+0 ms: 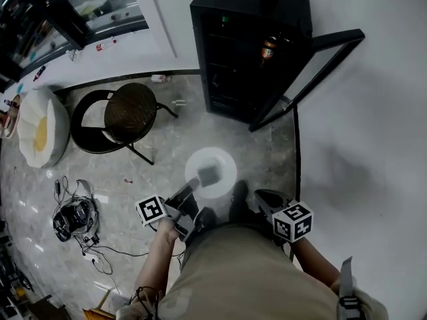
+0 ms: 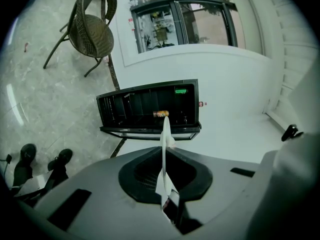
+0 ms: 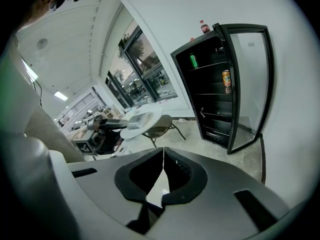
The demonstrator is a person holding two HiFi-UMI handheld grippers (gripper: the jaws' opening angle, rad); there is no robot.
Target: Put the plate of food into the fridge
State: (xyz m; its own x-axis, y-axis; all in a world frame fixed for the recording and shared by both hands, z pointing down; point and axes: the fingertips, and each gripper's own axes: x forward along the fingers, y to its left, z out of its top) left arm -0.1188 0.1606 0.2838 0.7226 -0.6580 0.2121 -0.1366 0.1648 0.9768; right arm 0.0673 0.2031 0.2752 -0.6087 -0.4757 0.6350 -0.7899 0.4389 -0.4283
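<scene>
My left gripper is shut on the rim of a white plate that carries a grey piece of food, held level over the floor. In the left gripper view the plate shows edge-on between the pads of the left gripper. The black fridge stands ahead with its glass door swung open to the right; an orange can and a green can sit on its shelves. My right gripper is shut and holds nothing, to the right of the plate.
A wicker chair stands left of the fridge, with a white and yellow cushion beyond it. Cables and a black device lie on the marble floor at the left. A bottle stands on the fridge top. White wall runs along the right.
</scene>
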